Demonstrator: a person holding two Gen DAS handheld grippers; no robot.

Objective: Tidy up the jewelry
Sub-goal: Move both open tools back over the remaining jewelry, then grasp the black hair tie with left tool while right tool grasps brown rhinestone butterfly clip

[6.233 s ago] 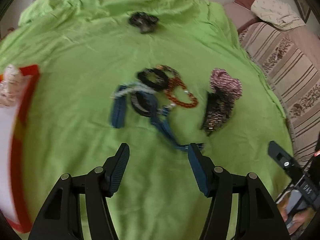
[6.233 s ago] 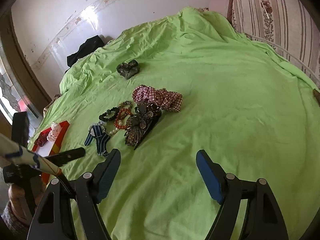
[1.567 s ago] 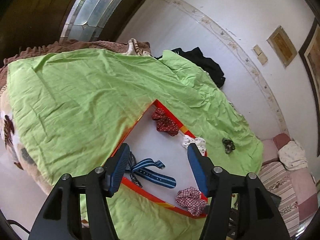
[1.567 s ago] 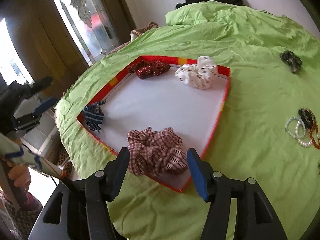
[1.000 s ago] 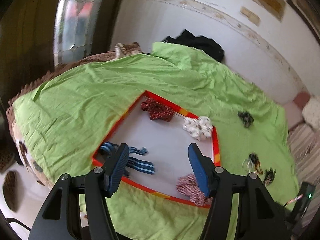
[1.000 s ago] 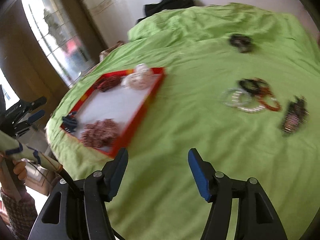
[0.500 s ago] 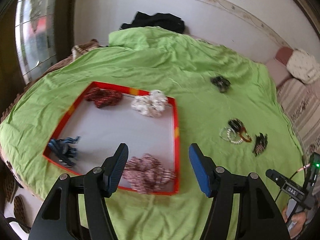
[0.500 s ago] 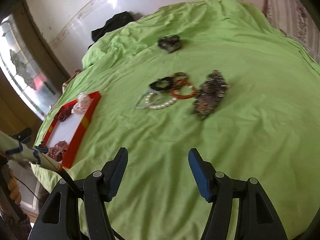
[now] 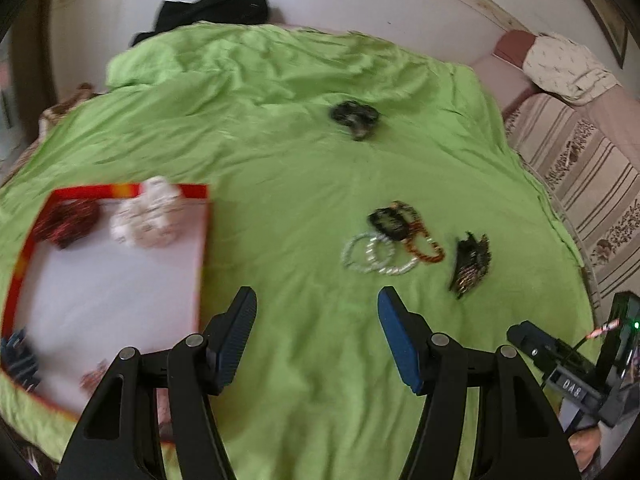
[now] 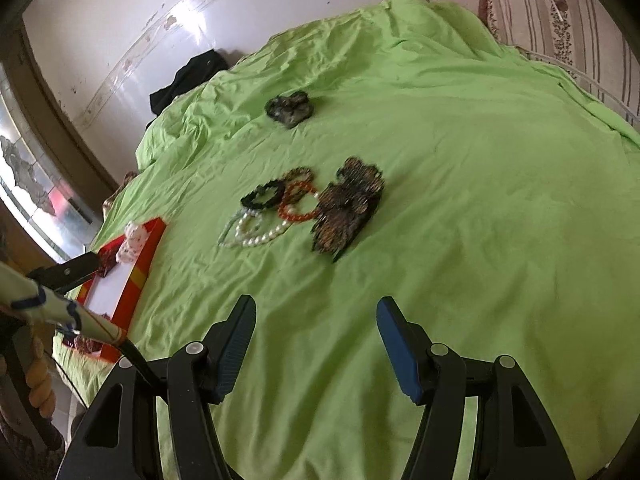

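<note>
Green sheet [image 9: 288, 208]; bracelets [image 9: 384, 248] btwn open, empty tongs [image 9: 316, 336].

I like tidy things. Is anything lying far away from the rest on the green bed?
Yes. A dark scrunchie lies alone far up the green sheet, apart from the bracelets and the red-edged tray.

The bed sheet [image 9: 280, 152] is plain lime green. The tray [image 9: 202, 240] has a red rim with yellow-orange patches and a white floor. In it lie a dark red scrunchie [image 9: 66, 220], a white scrunchie [image 9: 150, 220] with small dark specks, and a blue-and-black striped band [image 9: 16, 354]. On the sheet, the bracelets are pearl white [image 10: 252, 234], black [image 10: 262, 196] and orange-red [image 10: 296, 204]. The hair clip [image 10: 346, 206] is dark brown with bronze speckling. The sofa [image 9: 580, 168] carries beige and brown stripes.
</note>
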